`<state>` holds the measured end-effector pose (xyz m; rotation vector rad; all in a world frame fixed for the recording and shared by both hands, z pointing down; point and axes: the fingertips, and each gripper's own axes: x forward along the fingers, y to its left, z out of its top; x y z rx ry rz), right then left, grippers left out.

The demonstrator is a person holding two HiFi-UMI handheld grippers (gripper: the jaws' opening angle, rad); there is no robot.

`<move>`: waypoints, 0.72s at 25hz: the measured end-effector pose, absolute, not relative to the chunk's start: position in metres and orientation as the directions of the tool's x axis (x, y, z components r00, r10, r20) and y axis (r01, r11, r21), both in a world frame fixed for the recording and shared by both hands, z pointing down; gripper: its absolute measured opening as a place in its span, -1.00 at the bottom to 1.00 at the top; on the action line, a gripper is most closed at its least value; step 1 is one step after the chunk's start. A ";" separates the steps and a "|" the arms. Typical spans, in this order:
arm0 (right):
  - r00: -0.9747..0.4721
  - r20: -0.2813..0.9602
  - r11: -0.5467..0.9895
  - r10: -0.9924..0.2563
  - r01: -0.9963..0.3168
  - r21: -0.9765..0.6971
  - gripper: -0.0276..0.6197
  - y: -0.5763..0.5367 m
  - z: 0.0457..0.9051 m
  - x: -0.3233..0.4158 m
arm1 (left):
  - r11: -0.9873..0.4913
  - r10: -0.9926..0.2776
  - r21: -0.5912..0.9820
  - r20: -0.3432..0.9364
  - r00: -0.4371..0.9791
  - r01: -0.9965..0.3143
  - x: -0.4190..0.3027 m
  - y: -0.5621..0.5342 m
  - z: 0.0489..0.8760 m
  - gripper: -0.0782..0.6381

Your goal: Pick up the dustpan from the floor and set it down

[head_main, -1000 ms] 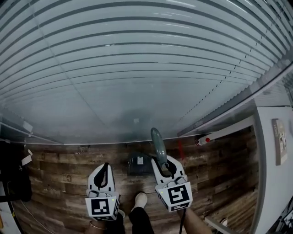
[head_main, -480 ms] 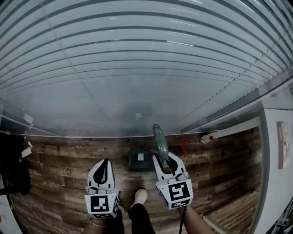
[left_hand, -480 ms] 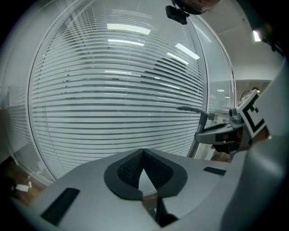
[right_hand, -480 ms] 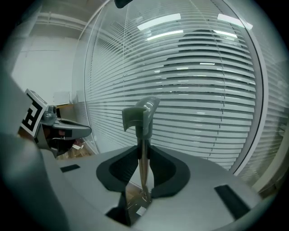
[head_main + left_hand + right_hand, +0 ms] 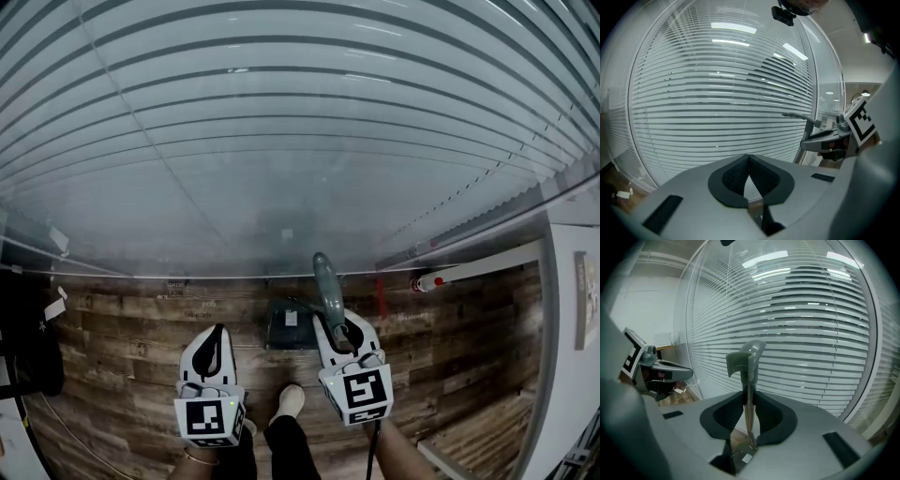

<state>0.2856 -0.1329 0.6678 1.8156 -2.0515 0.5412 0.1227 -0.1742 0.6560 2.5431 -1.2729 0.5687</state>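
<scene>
1 dark dustpan [image 5: 289,330], grey-green handle [image 5: 325,284] upright, gripped in right tongs [image 5: 336,337].

In the head view the right tongs [image 5: 337,337] cover the near right part of the dustpan [image 5: 284,333] and the low end of its handle [image 5: 325,284]. The white label [image 5: 292,319] on the dustpan is too small to read. The bottom edge cuts off the person's leg [image 5: 286,450]. The left edge cuts off a dark thing [image 5: 23,361] that I cannot name. In the right gripper view only a small piece of the dustpan's body shows under the jaws.
</scene>
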 end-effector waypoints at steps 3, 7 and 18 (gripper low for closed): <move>-0.119 0.491 0.108 -0.863 -0.993 -0.051 -0.62 -0.137 0.670 0.285 | -0.590 -0.712 0.040 0.446 0.542 -0.807 0.122 -0.177 0.658 -0.73; -0.099 0.498 0.086 -0.862 -0.995 -0.049 -0.62 -0.142 0.674 0.286 | -0.590 -0.711 0.037 0.450 0.541 -0.806 0.121 -0.181 0.661 -0.73; -0.043 0.483 0.019 -0.875 -0.998 -0.053 -0.62 -0.153 0.677 0.296 | -0.588 -0.712 0.030 0.456 0.534 -0.808 0.111 -0.186 0.663 -0.73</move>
